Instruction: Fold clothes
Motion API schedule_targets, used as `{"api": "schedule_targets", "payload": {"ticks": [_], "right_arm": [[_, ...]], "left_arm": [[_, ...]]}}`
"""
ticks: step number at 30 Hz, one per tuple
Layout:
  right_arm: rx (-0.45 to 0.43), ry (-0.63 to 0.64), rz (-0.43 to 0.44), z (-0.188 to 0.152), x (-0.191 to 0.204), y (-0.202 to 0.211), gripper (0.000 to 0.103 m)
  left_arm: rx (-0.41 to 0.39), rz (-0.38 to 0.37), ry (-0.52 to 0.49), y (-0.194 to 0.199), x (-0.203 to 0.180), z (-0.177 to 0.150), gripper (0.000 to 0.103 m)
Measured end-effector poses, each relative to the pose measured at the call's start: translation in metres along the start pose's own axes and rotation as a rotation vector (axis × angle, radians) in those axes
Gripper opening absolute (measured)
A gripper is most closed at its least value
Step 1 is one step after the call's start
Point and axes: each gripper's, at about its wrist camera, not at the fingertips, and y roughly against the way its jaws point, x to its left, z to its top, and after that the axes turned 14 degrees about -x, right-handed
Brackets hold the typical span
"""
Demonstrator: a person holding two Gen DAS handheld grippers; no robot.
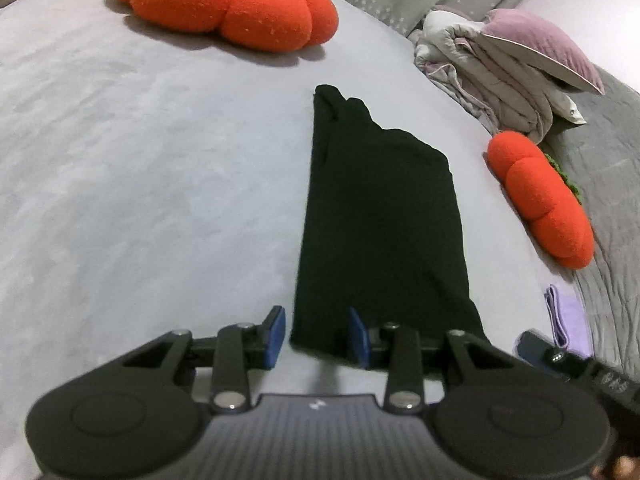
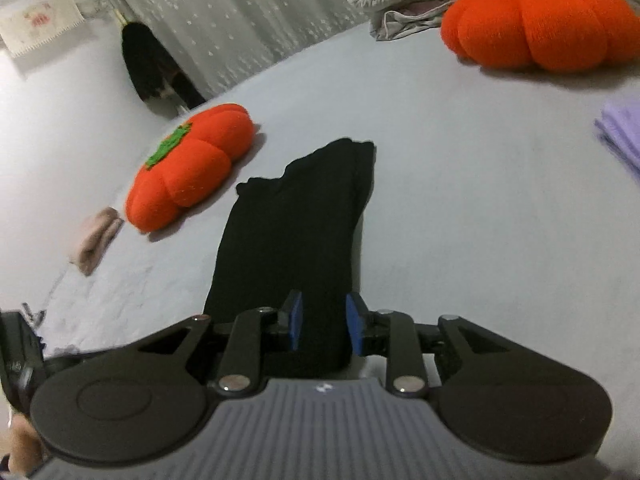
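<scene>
A black garment (image 1: 380, 208), folded into a long narrow strip, lies flat on the pale lavender bed (image 1: 140, 160) and runs away from me. My left gripper (image 1: 318, 334) is open at its near end, with the strip's near left corner between the blue pads (image 1: 276, 332). In the right wrist view the same garment (image 2: 296, 220) reaches back to my right gripper (image 2: 325, 322). That gripper is open, and the strip's near right part lies between its fingers. Part of the right gripper's body (image 1: 560, 356) shows at the lower right of the left wrist view.
Orange pumpkin cushions lie around the garment: a large cushion (image 1: 228, 4) beyond it and a smaller cushion (image 1: 544, 196) to its right. A stack of folded quilts (image 1: 488, 72) sits at the far right. A folded purple cloth (image 2: 624, 132) and a beige folded cloth (image 2: 98, 240) rest on the bed.
</scene>
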Motion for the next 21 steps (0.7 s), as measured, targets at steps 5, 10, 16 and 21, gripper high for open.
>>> {"api": "schedule_targets", "payload": {"ticks": [5,10,16,21], "right_arm": [[0.052,-0.016,0.022,-0.007,-0.004,-0.026,0.029],[0.058,0.008,0.029,-0.01,0.0,-0.033,0.029],[0.066,0.09,0.018,-0.018,0.008,-0.035,0.006],[0.033,0.142,0.042,-0.015,0.016,-0.018,0.006]], "left_arm": [[-0.013,0.006,-0.008,-0.003,0.001,-0.002,0.036],[-0.017,-0.013,-0.023,-0.01,-0.002,-0.002,0.035],[-0.008,-0.026,-0.077,-0.012,-0.006,-0.007,0.005],[-0.024,-0.054,-0.086,-0.003,-0.007,-0.004,0.004]]}}
